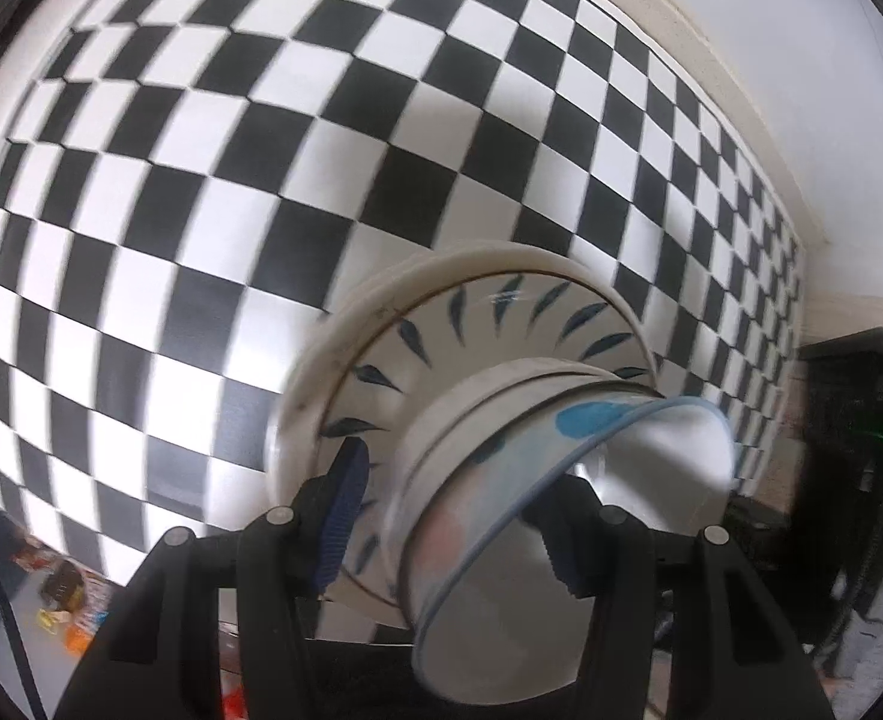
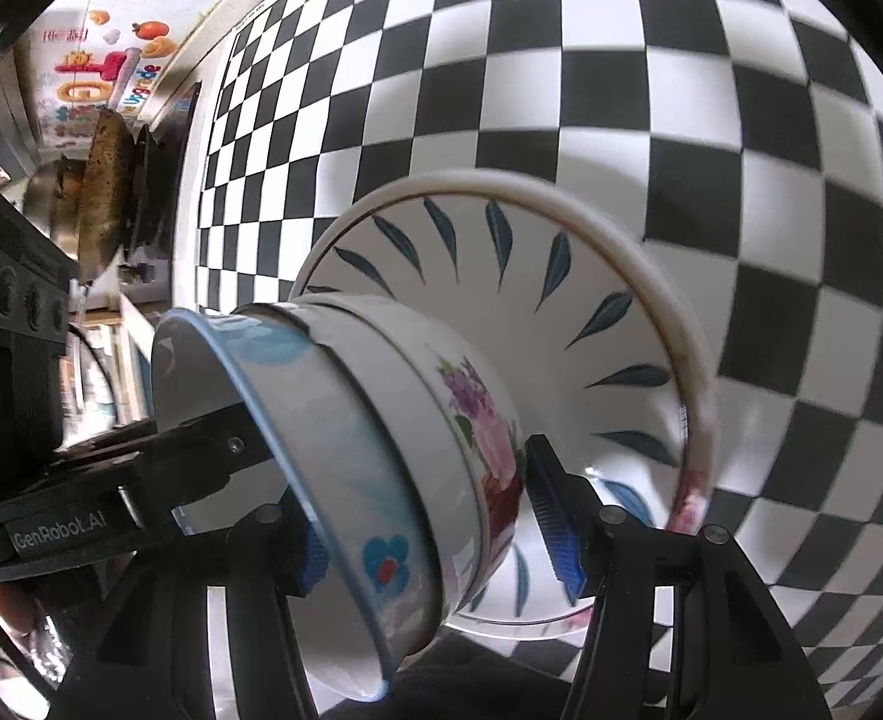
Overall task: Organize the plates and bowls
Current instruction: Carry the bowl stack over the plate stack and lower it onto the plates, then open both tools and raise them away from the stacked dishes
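A stack of nested bowls point(image 1: 483, 462) sits on plates over a black-and-white checkered cloth point(image 1: 201, 150). The top bowl point(image 2: 321, 450) has a blue rim and blue flower; below it is a floral bowl point(image 2: 477, 420), then a plate with dark leaf marks point(image 2: 561, 300) on a white plate. My left gripper point(image 1: 453, 516) straddles the bowl stack, with one blue pad outside point(image 1: 342, 516) and the other finger inside the top bowl. My right gripper point(image 2: 441, 540) straddles the same stack from the opposite side. The left gripper's finger point(image 2: 201, 450) shows inside the top bowl in the right wrist view.
A dirty pan and pot point(image 2: 105, 192) stand at the far left edge of the cloth, beside a colourful box point(image 2: 99, 72). A dark cabinet point(image 1: 849, 420) stands right of the table. Small packets point(image 1: 63, 594) lie on the floor at lower left.
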### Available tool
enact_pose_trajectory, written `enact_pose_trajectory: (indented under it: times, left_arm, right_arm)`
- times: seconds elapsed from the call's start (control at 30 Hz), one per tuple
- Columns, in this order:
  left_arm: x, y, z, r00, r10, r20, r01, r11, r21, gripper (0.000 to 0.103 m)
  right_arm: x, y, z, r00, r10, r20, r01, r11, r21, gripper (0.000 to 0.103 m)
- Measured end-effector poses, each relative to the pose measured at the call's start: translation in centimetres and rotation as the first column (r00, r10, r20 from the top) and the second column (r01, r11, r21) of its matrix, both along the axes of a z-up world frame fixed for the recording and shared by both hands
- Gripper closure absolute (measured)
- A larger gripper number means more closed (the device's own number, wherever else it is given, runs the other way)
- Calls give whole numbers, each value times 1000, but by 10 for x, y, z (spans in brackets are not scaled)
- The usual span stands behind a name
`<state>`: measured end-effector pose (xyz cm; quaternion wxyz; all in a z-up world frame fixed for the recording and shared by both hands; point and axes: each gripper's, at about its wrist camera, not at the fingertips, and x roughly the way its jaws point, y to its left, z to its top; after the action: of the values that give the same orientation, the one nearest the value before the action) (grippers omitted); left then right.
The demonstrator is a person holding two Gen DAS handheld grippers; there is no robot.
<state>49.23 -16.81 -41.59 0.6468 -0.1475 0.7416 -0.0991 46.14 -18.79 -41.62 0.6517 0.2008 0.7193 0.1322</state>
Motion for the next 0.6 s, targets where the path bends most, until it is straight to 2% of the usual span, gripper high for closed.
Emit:
enact_pose_trajectory:
  times: [0.33,0.5,0.6]
  left_arm:
    - [-11,2,28,993,-33,109,19,991,135,52]
    - [-26,0,43,983,-72,167,38,980,198,52]
    - [-38,-1,52,975,-91,202,45,974,223,52]
  right_arm:
    - [-3,5,48,987,77,144,-44,974,-223,39]
    - [-17,6,71,976,81,202,-19,957,-291,38]
    - [-28,5,83,970,78,232,2,946,-323,34]
